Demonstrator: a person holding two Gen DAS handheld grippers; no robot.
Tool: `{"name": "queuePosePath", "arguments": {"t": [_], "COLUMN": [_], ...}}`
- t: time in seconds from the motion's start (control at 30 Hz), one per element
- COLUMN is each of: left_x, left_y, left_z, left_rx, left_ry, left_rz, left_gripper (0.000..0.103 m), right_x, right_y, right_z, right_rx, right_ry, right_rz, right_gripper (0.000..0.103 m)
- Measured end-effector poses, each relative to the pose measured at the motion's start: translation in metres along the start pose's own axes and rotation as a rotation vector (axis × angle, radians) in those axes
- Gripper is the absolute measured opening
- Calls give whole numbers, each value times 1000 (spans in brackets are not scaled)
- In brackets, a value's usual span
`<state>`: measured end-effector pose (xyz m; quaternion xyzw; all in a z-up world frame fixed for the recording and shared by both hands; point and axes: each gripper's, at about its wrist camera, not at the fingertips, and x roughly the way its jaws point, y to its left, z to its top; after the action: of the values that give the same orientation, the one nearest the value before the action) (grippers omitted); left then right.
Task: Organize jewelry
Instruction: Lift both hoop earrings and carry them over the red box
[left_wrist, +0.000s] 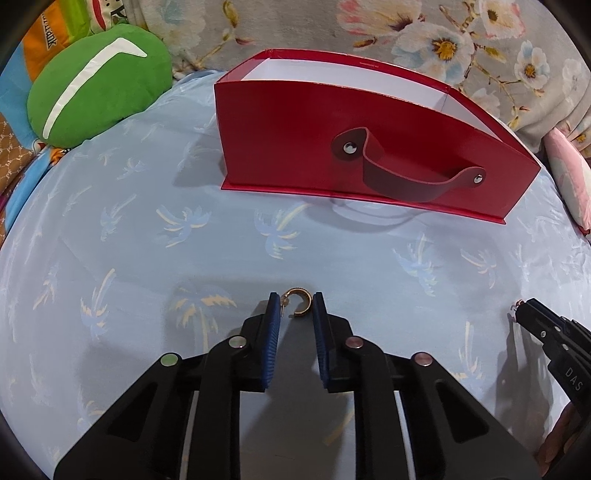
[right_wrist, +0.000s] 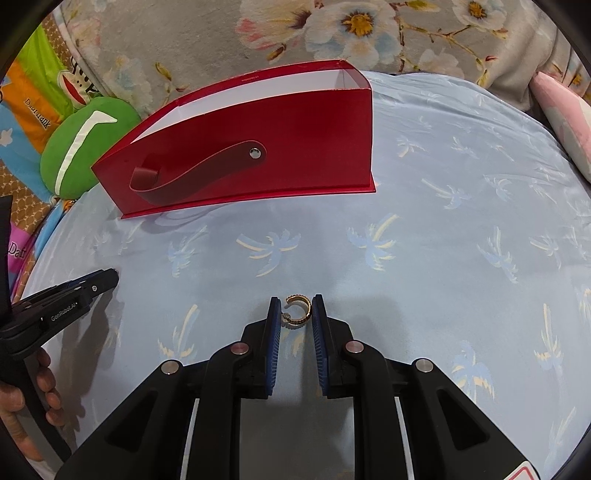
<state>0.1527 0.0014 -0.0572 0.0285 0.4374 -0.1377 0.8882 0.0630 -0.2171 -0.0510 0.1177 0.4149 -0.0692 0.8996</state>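
Note:
A gold hoop earring (left_wrist: 298, 303) sits between the blue pads of my left gripper (left_wrist: 296, 305), which is closed on it just above the blue bedsheet. A second gold hoop earring (right_wrist: 296, 309) sits between the pads of my right gripper (right_wrist: 296, 310), also closed on it. The right gripper shows at the right edge of the left wrist view (left_wrist: 524, 314), the left gripper at the left edge of the right wrist view (right_wrist: 107, 278). An open red box (left_wrist: 369, 147) with a strap handle stands upright behind both, also in the right wrist view (right_wrist: 251, 147).
A green cushion (left_wrist: 96, 92) lies left of the box. A floral blanket (left_wrist: 369, 26) runs along the back. A pink pillow (right_wrist: 569, 114) lies at the right edge. The palm-print sheet (right_wrist: 443, 240) spreads between grippers and box.

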Motion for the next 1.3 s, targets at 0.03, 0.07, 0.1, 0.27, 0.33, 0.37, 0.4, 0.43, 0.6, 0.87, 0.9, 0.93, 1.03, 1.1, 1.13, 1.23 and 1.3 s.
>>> {"name": "queuePosePath", "arguments": {"t": [0.03,0.07,0.1,0.27,0.33,0.37,0.4,0.43,0.6,0.87,0.9,0.93,1.03,1.1,1.13,1.23,1.3], "left_x": [-1,-1,-2,-15,-23,-28,-32,-38,-62,-88,-91,-94,-102,-107,-109,-114,-117], "left_y": [0,0,-1,-6,-9,-10,-12,-13,-18,-28,-29,-30,-34,-37,-39,-42,-43], "left_z": [0,0,0,1,3,4,6,7,14,22,23,25,31,35,37,45,51], "left_rx": [-2,-4,-6,-3,1,3,4,8,17,30,31,34,40,49,53,55,54], "left_ry": [4,5,5,-7,-14,-20,-26,-33,-66,-116,-122,-129,-152,-171,-180,-199,-214], "left_rz": [-8,-13,-15,-32,-37,-38,-36,-32,-25,-5,-6,-7,-4,4,8,3,3], "left_gripper": [17,17,17,17,17,17,17,17,17,17,17,17,17,17,17,17,17], "right_x": [-1,-2,-3,-13,-19,-23,-26,-29,-47,-74,-77,-81,-89,-95,-97,-105,-109], "right_y": [0,0,1,3,6,8,9,10,17,24,25,26,29,32,34,39,41], "right_z": [0,0,0,1,3,4,5,6,11,18,20,21,26,30,33,40,47], "right_rx": [0,0,0,-3,-6,-9,-13,-16,-33,-39,-42,-45,-57,-64,-67,-82,-90], "right_ry": [-1,-3,-6,-26,-39,-46,-51,-57,-91,-148,-156,-165,-191,-207,-217,-246,-264], "right_rz": [1,4,6,20,27,31,35,38,52,76,78,81,88,93,97,103,105], "right_gripper": [16,16,16,16,16,16,16,16,16,16,16,16,16,16,16,16,16]}}
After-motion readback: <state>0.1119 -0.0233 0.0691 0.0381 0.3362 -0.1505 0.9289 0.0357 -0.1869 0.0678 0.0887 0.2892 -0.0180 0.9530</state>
